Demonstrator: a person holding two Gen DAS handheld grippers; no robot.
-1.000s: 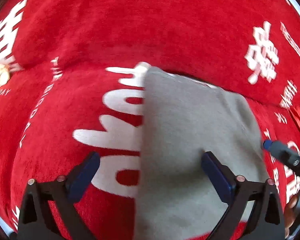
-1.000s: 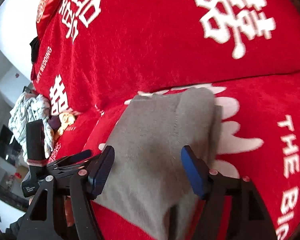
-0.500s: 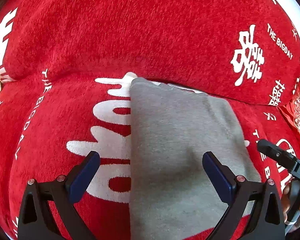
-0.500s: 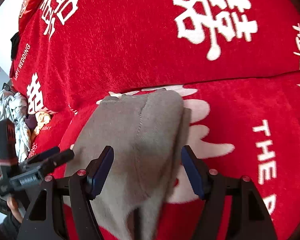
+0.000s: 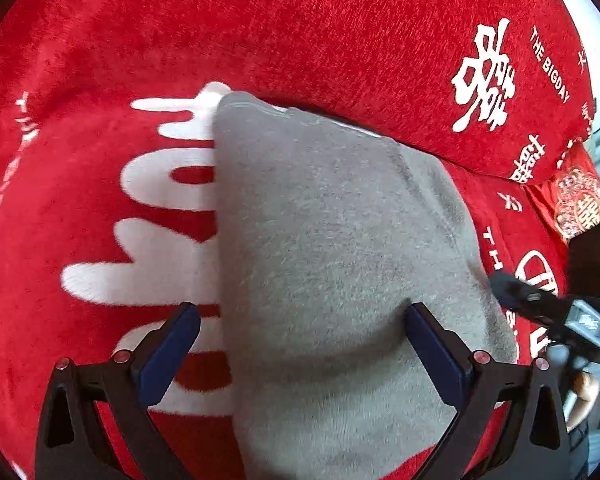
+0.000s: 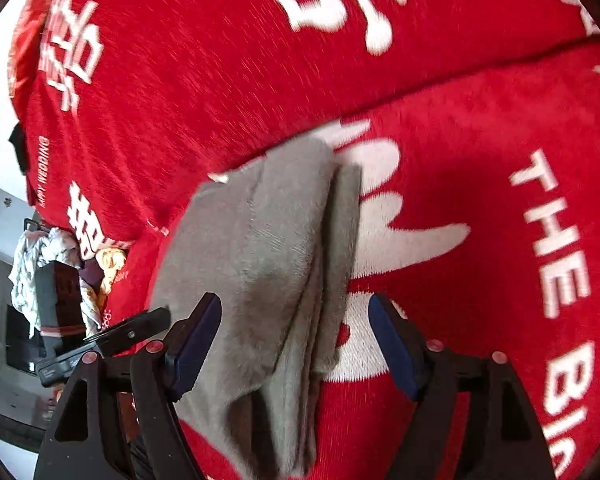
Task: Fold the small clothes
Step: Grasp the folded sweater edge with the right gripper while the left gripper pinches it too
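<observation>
A grey garment [image 5: 332, 248] lies folded in a long strip on the red sofa seat, its far end against the backrest. It also shows in the right wrist view [image 6: 268, 272], with stacked layers along its right edge. My left gripper [image 5: 300, 344] is open and empty, its jaws straddling the near left part of the garment. My right gripper [image 6: 296, 340] is open and empty over the garment's near right edge. The right gripper's tip shows in the left wrist view [image 5: 540, 308]; the left gripper shows in the right wrist view [image 6: 108, 340].
A red sofa cover [image 5: 300, 32] with white characters and lettering covers seat and backrest. A red cushion [image 5: 580, 204] lies at the right. A pile of crumpled clothes [image 6: 44, 256] sits at the sofa's far left end.
Both grippers stayed open and shifted slightly over the garment. The right gripper moved toward the garment's right edge; the garment itself lies as before.
</observation>
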